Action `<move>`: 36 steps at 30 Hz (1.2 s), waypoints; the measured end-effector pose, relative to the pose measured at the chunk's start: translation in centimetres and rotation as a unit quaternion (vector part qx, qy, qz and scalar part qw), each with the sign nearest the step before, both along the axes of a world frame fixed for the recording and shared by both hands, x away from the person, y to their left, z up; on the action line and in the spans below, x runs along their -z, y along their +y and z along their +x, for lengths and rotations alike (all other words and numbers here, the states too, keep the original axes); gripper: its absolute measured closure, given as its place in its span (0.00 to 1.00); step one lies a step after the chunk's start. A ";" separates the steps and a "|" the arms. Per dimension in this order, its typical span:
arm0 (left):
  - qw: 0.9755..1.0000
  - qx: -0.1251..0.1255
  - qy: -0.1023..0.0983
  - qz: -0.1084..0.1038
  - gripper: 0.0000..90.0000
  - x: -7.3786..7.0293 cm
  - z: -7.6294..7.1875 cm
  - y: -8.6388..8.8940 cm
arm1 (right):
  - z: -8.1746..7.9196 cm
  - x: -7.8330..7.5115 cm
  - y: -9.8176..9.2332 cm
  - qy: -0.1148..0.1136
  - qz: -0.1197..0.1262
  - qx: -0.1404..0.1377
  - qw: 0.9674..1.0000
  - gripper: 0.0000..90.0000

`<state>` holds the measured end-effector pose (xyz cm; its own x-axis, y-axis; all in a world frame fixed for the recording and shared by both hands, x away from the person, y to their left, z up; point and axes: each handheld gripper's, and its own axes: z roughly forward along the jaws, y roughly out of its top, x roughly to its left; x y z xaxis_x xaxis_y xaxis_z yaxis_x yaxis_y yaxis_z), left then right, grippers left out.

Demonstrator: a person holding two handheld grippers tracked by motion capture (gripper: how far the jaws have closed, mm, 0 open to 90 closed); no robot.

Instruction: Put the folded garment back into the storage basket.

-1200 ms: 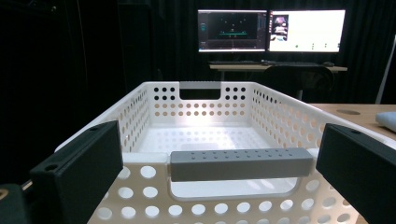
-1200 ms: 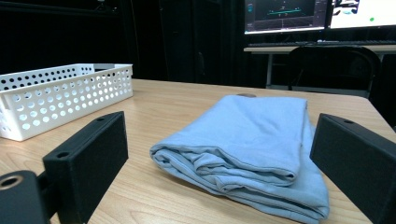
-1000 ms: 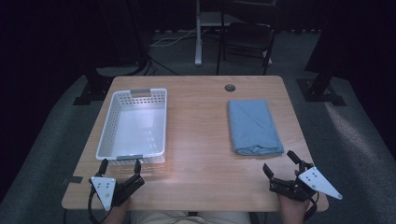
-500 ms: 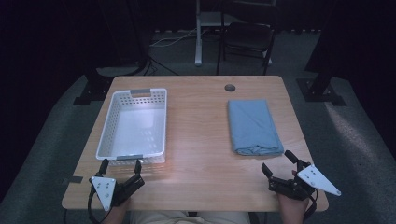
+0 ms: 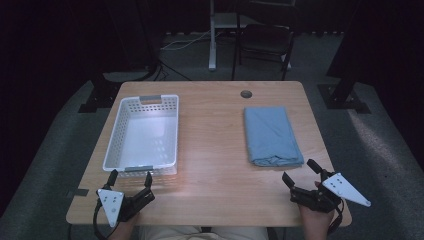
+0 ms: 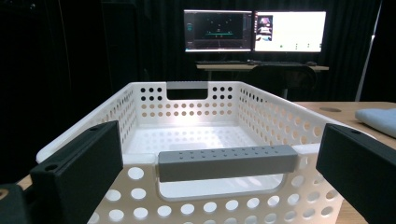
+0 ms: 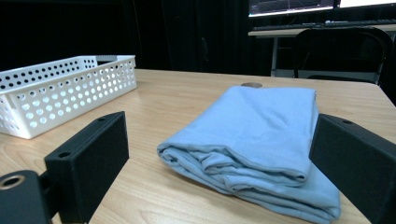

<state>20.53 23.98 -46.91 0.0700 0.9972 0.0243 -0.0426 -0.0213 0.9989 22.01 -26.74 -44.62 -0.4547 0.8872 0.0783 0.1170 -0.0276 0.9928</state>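
Right gripper [image 5: 301, 174] has edged nearer the folded cloth [image 5: 271, 135]

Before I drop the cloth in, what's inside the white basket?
The white basket shows a bare floor. The corner behind its near handle is hidden. The folded blue cloth lies apart on the table.

Left black two-jaw tool [image 5: 130, 179]: at the near left edge of the light wooden table [image 5: 220, 150], jaws spread wide, empty. Right black two-jaw tool [image 5: 300, 172]: at the table's near right corner, jaws likewise apart, holding nothing, angled slightly leftward.
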 end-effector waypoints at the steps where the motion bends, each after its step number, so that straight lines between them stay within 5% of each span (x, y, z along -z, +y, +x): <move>1: 1.000 0.000 0.000 0.000 0.02 0.0 0.0 0.0 | 0.0 -0.2 0.0 0.000 -0.003 0.001 1.000 0.05; 36: 1.000 -0.005 0.000 0.000 0.02 0.0 0.0 0.0 | 1.1 -4.9 -2.0 -0.030 0.017 0.017 0.999 0.05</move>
<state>20.51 23.96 -46.91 0.0596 0.9979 0.0244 -0.0426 -0.0219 0.9989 23.09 -28.70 -39.71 -0.4295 0.8994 0.0818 0.0565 -0.0636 0.9964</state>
